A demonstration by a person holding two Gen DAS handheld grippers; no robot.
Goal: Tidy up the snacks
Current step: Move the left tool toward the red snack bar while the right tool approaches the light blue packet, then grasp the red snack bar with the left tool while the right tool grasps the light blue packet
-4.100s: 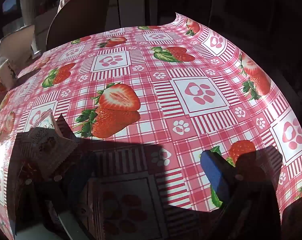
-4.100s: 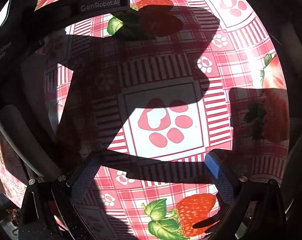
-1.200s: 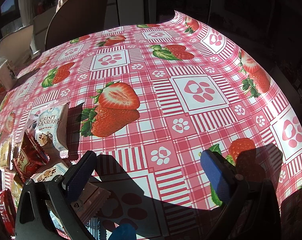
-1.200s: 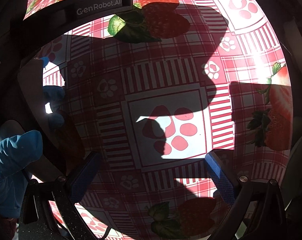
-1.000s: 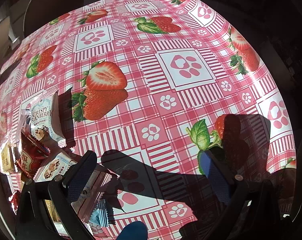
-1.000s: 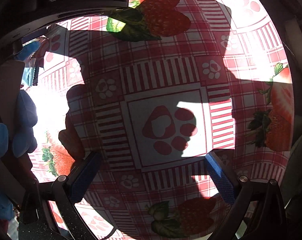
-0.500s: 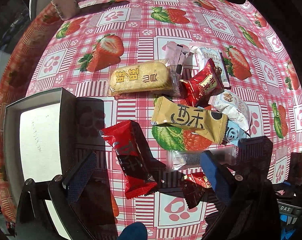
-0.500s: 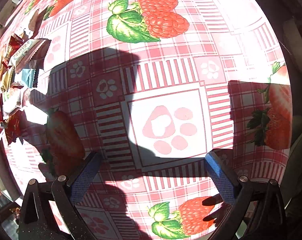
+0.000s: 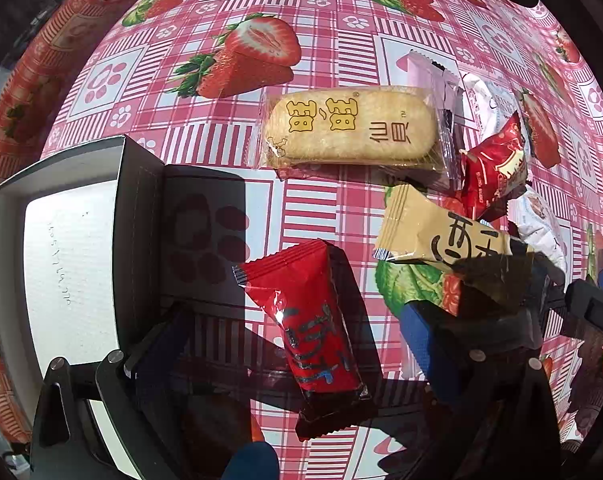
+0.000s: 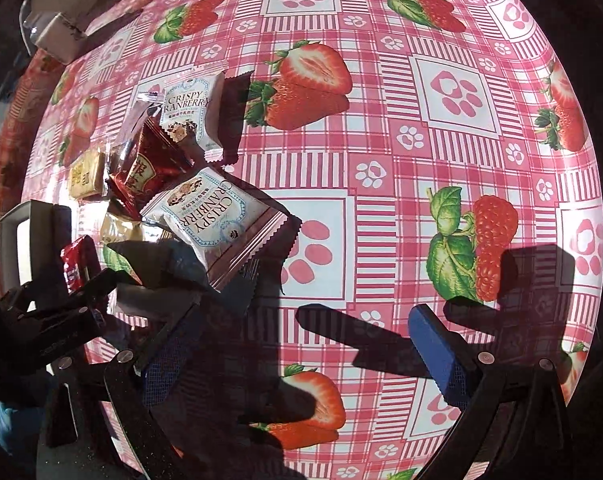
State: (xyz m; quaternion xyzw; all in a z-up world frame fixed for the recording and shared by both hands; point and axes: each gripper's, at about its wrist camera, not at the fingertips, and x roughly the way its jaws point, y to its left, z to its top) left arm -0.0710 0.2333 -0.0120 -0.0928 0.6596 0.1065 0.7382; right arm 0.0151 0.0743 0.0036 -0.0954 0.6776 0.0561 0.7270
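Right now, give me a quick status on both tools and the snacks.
Left tool open over red snack packet. Right tool open, empty. Box empty; snacks still on tablecloth. Nothing blocking.

tablecloth (image 9: 341, 8): pink check (strawberries, paw prints) | sunlit, shadowed

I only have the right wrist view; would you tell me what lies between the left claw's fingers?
Observer: A red snack packet lies flat on the tablecloth between the open left claw fingers, ungripped.
Operator: Thank you. Is anything in the box beside it?
Observer: The dark box shows only a bare white floor where visible.
Operator: What lies beyond the packet?
Observer: A clear-wrapped rice cracker with yellow characters, apart from the box.
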